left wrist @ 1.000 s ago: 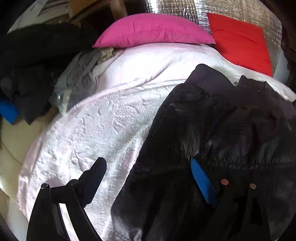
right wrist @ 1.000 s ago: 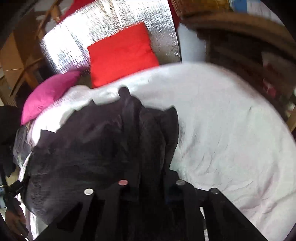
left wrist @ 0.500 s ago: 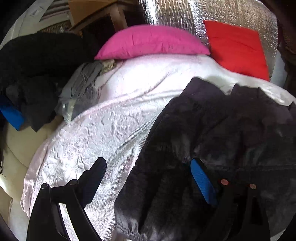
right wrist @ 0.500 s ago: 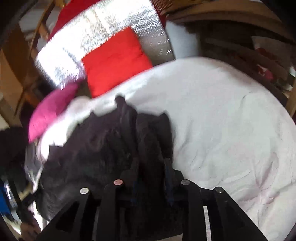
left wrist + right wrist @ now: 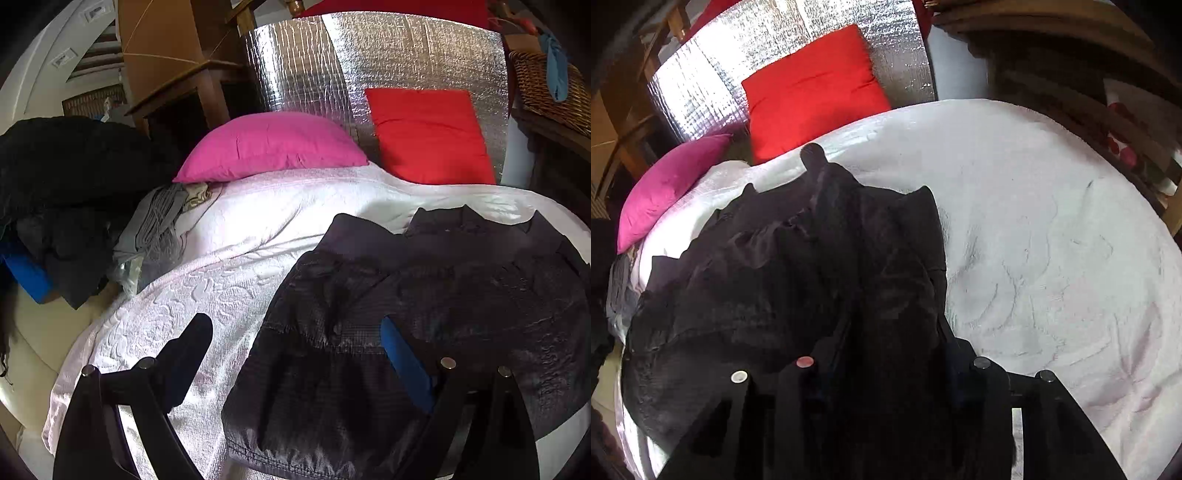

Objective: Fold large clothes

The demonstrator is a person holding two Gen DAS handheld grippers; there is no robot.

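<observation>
While the black jacket is spread crumpled on the white bedspread (below a pink pillow and a red one), the left gripper is held wide apart over its hem, gripping nothing. The right gripper has just been opening, its jaws parted with jacket cloth between them.

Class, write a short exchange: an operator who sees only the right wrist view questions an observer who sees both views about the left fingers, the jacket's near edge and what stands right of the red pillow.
Operator: Do the left fingers hold the jacket?
Observer: No. The left gripper is open, one finger over the bedspread, the other over the black jacket.
Operator: Where is the jacket's near edge?
Observer: Its stitched hem lies bunched on the bedspread below the open fingers.
Operator: What stands right of the red pillow?
Observer: A wicker basket with a blue cloth hanging over its rim.
</observation>
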